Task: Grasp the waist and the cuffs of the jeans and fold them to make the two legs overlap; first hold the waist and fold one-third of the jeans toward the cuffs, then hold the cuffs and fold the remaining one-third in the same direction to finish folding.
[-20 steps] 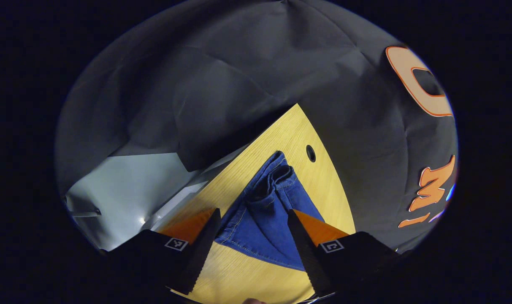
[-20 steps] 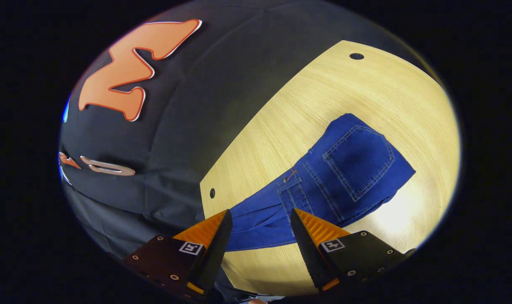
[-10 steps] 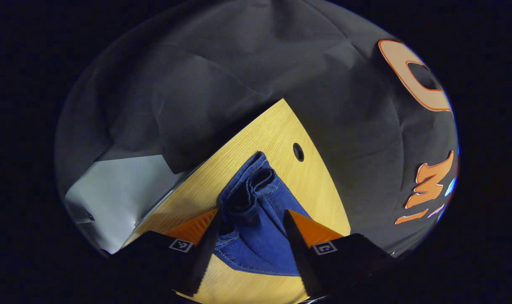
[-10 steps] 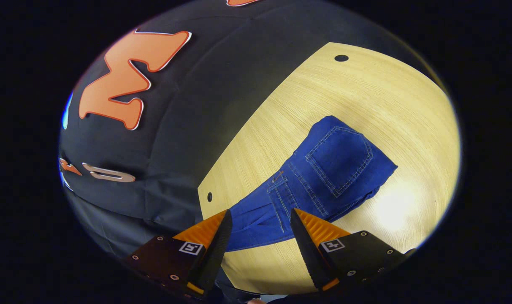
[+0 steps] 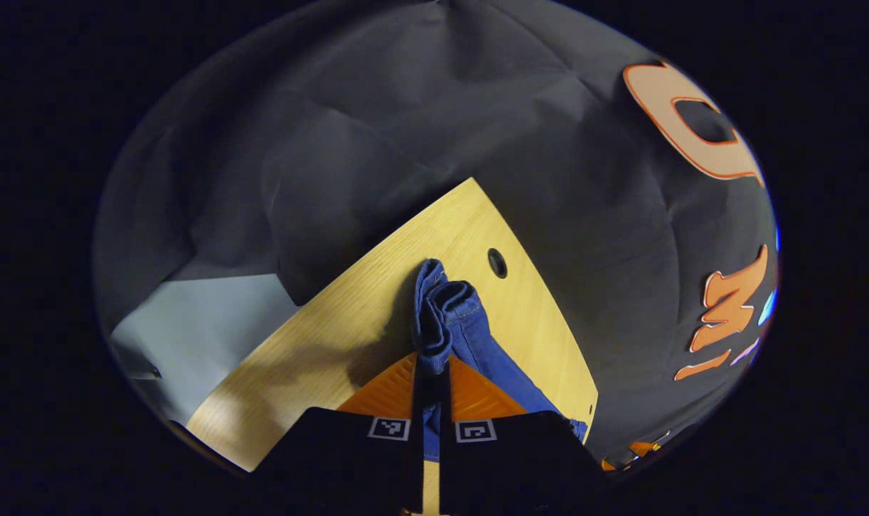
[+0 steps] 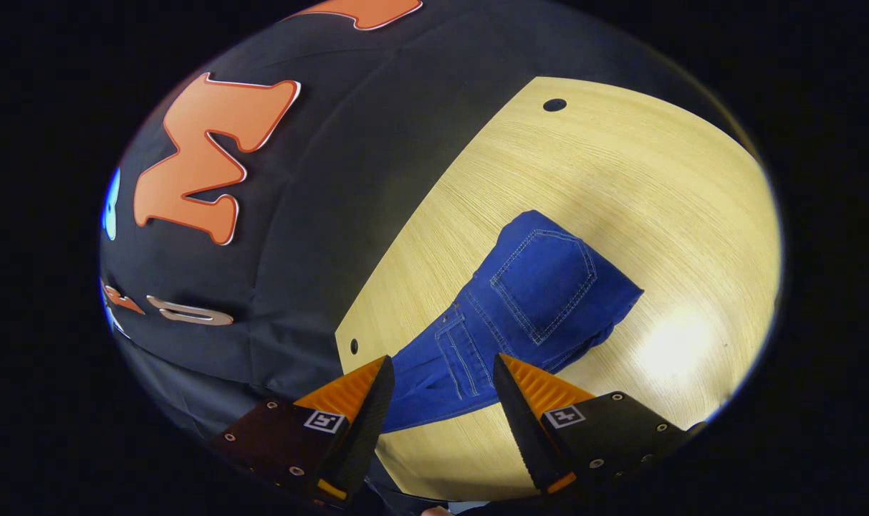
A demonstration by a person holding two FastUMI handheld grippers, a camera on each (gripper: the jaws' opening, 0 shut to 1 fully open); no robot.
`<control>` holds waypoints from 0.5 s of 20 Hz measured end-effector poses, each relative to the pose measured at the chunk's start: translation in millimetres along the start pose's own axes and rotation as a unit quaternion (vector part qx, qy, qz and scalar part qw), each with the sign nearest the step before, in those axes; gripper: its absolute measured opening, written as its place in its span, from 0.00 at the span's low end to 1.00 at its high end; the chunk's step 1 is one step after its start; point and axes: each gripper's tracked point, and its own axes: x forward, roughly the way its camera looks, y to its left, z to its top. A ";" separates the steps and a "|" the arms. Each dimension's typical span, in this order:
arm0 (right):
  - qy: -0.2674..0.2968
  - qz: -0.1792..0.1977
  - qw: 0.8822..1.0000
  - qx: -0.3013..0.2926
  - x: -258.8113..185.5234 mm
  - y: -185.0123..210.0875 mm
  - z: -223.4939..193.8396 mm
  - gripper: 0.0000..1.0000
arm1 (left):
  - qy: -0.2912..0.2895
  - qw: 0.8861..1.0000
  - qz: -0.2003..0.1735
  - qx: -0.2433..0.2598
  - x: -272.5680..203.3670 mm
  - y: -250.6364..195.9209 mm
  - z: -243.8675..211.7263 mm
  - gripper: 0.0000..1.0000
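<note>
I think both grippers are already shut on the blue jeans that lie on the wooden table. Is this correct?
Not quite. The left gripper is shut on the jeans, as the left gripper view shows. In the right gripper view the right gripper is open, its fingers apart over the jeans on the wooden table.

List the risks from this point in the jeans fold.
1. The left gripper is clamped on a bunched edge of the jeans; the layers may slip or fold unevenly when lifted.
2. The right gripper has its jaws open with denim between them, not yet gripping; lifting with one side alone would skew the fold.
3. The jeans lie close to the table edge, so a pull could drag them off.
</note>
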 end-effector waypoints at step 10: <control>-0.005 0.011 0.999 -0.037 -1.1 -7.9 28.2 0.96 | -0.045 0.994 -0.053 0.087 -61.5 -104.4 -9.9 0.08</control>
